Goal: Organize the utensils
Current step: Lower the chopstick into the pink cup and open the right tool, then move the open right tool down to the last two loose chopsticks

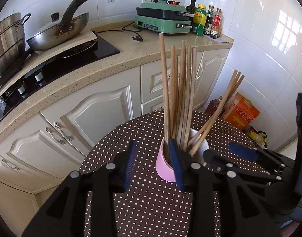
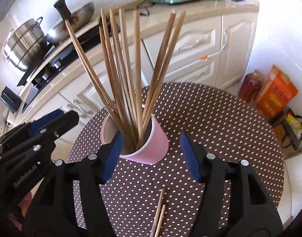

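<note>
A pink cup point(image 1: 164, 167) stands on the brown polka-dot round table point(image 1: 143, 207) and holds several wooden chopsticks point(image 1: 182, 98), fanned upright. My left gripper point(image 1: 152, 165) is open just above the cup's left side; its right pad point(image 1: 175, 164) sits in front of the rim and nothing is pinched. In the right wrist view the cup point(image 2: 152, 150) lies between the spread jaws of my right gripper point(image 2: 151, 158), which is open with the right pad clear of the cup wall. Two loose chopsticks point(image 2: 158, 217) lie on the table under that gripper.
Behind the table runs a counter point(image 1: 115, 59) with white cabinets, a stove with a wok point(image 1: 60, 33) and steel pot point(image 1: 6, 39), a green cooker point(image 1: 162, 19) and bottles. An orange bag point(image 1: 239, 114) and oil bottle sit on the floor at right.
</note>
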`<state>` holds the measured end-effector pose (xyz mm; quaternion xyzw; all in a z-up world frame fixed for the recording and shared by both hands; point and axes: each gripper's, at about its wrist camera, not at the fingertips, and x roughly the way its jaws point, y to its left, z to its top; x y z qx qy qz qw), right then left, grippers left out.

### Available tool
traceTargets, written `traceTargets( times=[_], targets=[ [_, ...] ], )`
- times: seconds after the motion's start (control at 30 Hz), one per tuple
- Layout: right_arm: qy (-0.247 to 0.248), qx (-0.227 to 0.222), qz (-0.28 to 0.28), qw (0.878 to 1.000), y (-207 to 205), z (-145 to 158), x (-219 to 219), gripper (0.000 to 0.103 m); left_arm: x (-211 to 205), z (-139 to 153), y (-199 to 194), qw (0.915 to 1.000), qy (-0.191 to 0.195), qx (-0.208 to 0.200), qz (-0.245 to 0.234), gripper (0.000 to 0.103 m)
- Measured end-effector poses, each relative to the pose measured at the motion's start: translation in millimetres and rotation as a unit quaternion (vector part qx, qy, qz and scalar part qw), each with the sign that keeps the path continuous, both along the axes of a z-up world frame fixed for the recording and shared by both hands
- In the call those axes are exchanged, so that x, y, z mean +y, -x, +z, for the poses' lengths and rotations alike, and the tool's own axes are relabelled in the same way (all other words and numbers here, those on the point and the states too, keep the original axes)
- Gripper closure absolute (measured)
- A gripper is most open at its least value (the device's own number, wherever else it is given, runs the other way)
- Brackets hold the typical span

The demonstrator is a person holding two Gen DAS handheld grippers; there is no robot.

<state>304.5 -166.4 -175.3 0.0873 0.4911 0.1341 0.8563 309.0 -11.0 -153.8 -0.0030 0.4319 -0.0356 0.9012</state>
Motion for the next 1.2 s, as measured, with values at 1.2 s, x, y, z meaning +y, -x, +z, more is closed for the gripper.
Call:
traceTargets(
  times=[1.2],
  targets=[
    [0.062, 0.093, -0.029, 0.993, 92.8, -51.3, -35.2, 0.027, 7.5, -50.6, 111.3, 0.9973, 0.016, 0.071, -0.013, 0.051]
  ],
)
